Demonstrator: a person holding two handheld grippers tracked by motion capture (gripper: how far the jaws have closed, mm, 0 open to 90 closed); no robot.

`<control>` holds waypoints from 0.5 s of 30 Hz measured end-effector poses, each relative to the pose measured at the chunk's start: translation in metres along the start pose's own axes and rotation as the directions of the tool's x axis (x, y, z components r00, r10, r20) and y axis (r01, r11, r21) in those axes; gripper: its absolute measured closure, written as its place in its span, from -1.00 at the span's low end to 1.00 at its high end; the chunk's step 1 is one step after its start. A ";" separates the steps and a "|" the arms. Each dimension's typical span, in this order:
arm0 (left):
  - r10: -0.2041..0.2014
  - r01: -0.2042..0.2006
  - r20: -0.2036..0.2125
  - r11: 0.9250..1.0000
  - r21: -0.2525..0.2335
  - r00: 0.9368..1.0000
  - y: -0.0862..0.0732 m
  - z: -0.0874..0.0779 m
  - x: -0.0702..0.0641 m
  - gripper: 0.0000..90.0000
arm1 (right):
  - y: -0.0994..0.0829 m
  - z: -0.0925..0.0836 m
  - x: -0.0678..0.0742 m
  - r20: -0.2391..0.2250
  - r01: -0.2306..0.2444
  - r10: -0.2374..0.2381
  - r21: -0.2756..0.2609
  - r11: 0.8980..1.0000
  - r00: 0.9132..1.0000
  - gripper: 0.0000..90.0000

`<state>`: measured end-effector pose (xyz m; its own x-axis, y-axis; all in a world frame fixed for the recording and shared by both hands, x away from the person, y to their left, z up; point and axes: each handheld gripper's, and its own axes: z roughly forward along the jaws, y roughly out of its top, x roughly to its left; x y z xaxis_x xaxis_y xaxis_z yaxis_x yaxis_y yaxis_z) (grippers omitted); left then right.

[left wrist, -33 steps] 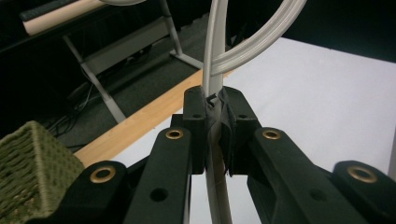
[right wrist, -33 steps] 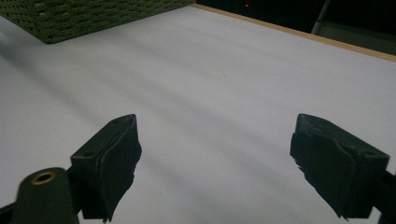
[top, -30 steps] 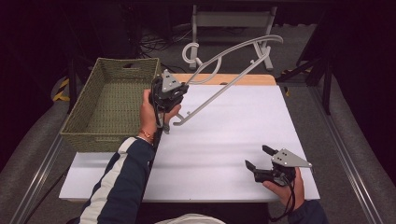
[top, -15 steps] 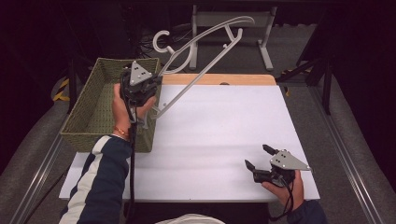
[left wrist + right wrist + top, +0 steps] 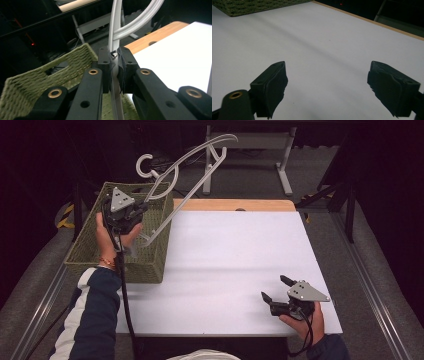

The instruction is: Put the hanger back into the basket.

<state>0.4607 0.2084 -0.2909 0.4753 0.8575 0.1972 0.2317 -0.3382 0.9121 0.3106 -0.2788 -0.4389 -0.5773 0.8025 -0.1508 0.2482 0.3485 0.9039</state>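
Observation:
A grey plastic clothes hanger (image 5: 185, 175) is held in the air over the green woven basket (image 5: 90, 252) at the table's left edge. My left gripper (image 5: 142, 210) is shut on the hanger's bar, and the hook points up and left. In the left gripper view the pads (image 5: 108, 67) pinch the grey hanger bar (image 5: 115, 37) above the basket (image 5: 37, 80). Near the table's front right, my right gripper (image 5: 274, 290) stands open just above the white sheet (image 5: 235, 265), nothing between its fingers (image 5: 273, 85).
The white sheet covers most of the table, with a wooden strip (image 5: 235, 205) at the far edge. A corner of the basket (image 5: 257, 6) appears far off in the right gripper view. A metal stand (image 5: 250, 150) is behind the table.
My left gripper has carried the hanger leftward from above the white sheet to above the basket. The right gripper has stayed where it was.

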 end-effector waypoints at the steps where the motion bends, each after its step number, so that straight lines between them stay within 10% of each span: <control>1: -0.008 0.008 0.001 1.000 0.008 1.000 -0.003 0.000 0.003 0.82 | 0.000 0.000 0.000 -0.002 0.001 -0.001 0.001 1.000 1.000 -0.65; 15: -0.019 0.025 -0.075 0.996 0.081 0.997 -0.035 0.002 0.038 0.82 | 0.000 0.001 0.000 0.000 0.002 -0.002 0.007 1.000 1.000 -0.65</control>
<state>0.4721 0.2518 -0.3165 0.4057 0.8905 0.2061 0.3113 -0.3466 0.8849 0.3110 -0.2782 -0.4395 -0.5779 0.8017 -0.1524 0.2523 0.3531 0.9009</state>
